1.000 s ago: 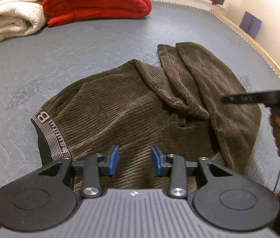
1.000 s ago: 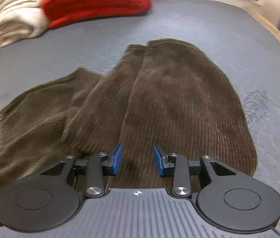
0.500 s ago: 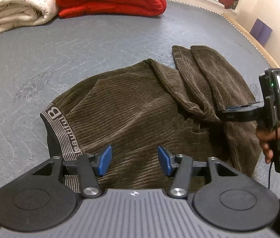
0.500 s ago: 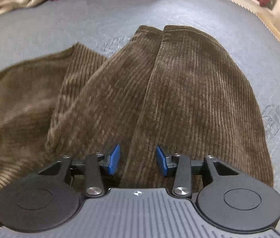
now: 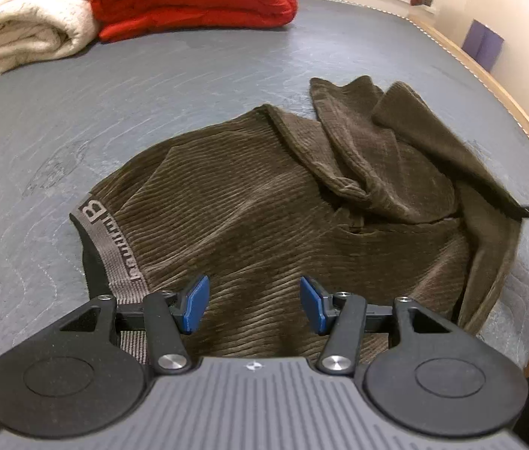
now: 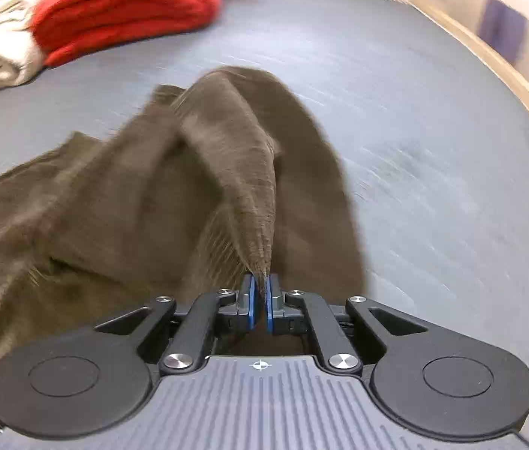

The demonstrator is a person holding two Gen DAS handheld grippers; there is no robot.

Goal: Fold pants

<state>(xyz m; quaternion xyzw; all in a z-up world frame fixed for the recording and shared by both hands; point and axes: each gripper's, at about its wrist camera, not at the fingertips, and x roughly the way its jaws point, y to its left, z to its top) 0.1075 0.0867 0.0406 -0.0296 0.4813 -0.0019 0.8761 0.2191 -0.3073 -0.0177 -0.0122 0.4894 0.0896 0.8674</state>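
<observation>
Brown corduroy pants point(image 5: 264, 217) — crumpled on grey bed, one leg edge lifted

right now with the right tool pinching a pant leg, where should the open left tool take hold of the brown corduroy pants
Probably the grey lettered waistband of the brown corduroy pants. It is a firm, flat edge lying exposed on the grey quilted mattress, just left of the open left tool. Come in from that left side and slide one finger under the band. The right tool is shut on a leg fold.
</observation>
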